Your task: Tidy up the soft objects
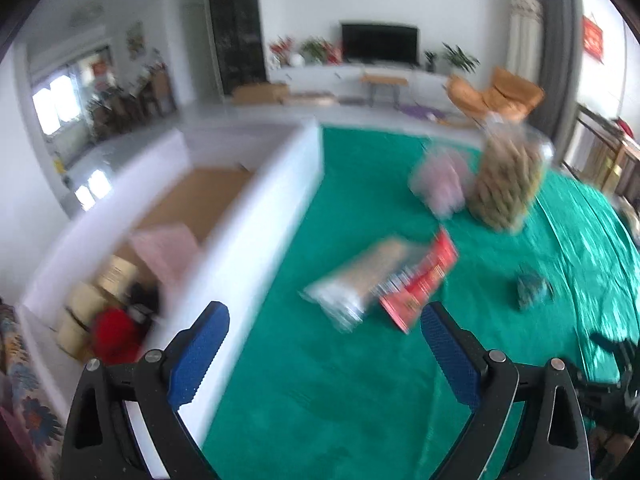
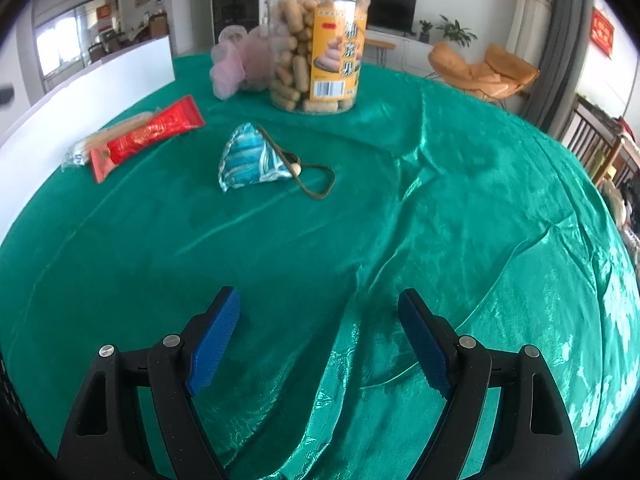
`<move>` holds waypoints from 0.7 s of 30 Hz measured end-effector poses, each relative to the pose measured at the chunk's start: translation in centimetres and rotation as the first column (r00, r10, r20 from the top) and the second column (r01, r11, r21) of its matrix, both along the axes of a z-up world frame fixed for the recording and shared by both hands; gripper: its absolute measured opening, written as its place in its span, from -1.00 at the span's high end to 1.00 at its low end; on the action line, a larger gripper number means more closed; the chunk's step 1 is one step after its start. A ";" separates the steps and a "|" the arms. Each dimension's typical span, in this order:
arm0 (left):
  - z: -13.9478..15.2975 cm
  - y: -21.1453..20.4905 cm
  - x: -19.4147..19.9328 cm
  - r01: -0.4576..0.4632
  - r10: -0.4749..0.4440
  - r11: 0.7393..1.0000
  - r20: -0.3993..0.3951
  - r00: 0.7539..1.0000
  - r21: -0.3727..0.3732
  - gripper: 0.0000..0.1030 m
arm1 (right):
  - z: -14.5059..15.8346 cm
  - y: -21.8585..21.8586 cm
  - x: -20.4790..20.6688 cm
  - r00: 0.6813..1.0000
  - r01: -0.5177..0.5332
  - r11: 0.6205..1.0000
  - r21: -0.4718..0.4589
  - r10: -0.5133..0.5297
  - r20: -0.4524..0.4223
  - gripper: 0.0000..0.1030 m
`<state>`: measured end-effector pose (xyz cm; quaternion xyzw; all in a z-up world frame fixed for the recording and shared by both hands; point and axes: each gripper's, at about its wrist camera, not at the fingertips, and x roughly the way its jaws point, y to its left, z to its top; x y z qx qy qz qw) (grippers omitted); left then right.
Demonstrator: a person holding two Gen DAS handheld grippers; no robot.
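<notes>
My left gripper [image 1: 324, 320] and right gripper [image 2: 319, 312] both hang over the green tablecloth [image 2: 440, 200], jaws spread, nothing between them. Landmark: clear jar [image 2: 316, 46], upright, packed with tan finger-shaped snacks. Pink mesh puff [image 2: 236, 62] touches the jar's left side. Blue woven pouch [image 2: 250, 158] with cord lies in front of the jar, apart from it. Red packet [image 2: 150, 136] lies left of the pouch, overlapping a clear packet [image 2: 108, 138]. White bin [image 1: 276, 184], far left of the jar, holds a pink item [image 1: 168, 248], a red item [image 1: 114, 330] and cream rolls [image 1: 80, 308]; that view is blurred.
</notes>
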<state>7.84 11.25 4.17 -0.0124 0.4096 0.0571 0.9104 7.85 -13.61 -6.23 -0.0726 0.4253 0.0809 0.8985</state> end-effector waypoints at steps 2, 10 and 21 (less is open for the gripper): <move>-2.6 -0.9 0.4 0.032 -0.035 0.998 -0.051 0.998 -0.060 -0.87 | -0.2 -0.4 0.2 1.000 0.014 1.000 0.024 -0.014 -0.019 -0.63; -9.4 -3.7 0.7 0.054 -0.059 0.997 -0.117 0.991 -0.050 -0.87 | -0.4 -1.0 0.4 0.999 0.035 0.998 0.054 -0.033 -0.036 -0.66; -10.4 -3.8 0.6 0.062 -0.068 0.997 -0.133 0.989 -0.045 -0.96 | -0.4 -1.1 0.5 0.999 0.033 0.998 0.055 -0.030 -0.040 -0.72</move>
